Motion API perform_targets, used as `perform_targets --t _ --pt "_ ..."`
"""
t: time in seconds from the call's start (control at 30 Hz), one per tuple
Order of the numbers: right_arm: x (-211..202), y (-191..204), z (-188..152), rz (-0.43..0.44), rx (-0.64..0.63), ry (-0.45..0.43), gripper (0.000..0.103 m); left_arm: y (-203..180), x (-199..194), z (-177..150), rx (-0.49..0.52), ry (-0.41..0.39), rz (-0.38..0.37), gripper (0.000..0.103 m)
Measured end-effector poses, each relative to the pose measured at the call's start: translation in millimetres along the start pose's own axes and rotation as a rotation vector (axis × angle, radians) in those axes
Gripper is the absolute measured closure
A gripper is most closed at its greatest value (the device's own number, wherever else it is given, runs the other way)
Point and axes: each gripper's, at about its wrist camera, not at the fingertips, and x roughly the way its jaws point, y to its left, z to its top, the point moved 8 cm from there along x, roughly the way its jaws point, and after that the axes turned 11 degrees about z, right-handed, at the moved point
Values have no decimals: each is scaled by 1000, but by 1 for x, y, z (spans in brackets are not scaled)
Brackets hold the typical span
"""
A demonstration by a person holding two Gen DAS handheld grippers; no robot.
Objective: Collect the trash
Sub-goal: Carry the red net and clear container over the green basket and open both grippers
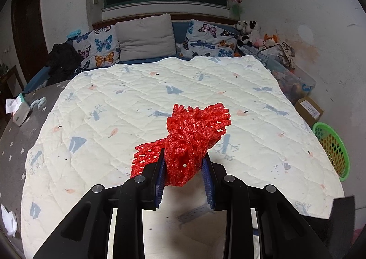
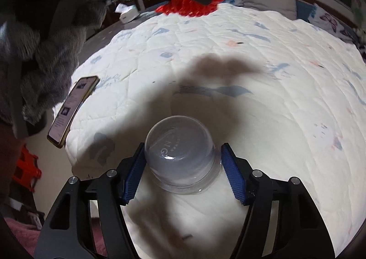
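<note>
The left claw point(image 1: 184, 163) is gripping the red foam net point(image 1: 194, 135) above the bed point(image 1: 137, 89) while the right claw point(image 2: 183, 163) is straddling, apparently not yet squeezing, the clear plastic cup point(image 2: 180, 153) near the bed's near edge, neither yet binned.

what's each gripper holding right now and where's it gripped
The left gripper pinches the red foam net around its bunched lower end. The right gripper brackets the upturned clear cup near its rim; contact cannot be told.
</note>
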Motion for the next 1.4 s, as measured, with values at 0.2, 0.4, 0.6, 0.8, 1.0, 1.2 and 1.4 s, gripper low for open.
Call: perform_targets --t 0.2,0.4,0.6,0.8,1.0,1.2,1.4 --pt "-40 -29 -7 -47 81 -49 37 -31 -1 6 19 -9 -48 74" --pt "-92 -72 -23 -136 178 -126 37 -81 -3 9 64 -18 -123 74" --pt "-151 -127 -48 -250 300 -195 37 -142 -4 12 118 -16 -205 74" --pt "-208 -179 -83 -365 410 -247 37 -203 -3 11 180 -3 -270 74" --pt "-256 -226 -125 -477 511 -277 37 -268 -5 7 254 11 -335 74" --pt "-299 -274 -162 -575 608 -303 37 -326 -8 4 322 22 -381 74" --pt "-317 -308 -187 -623 671 -295 37 -367 -9 0 367 33 -410 74"
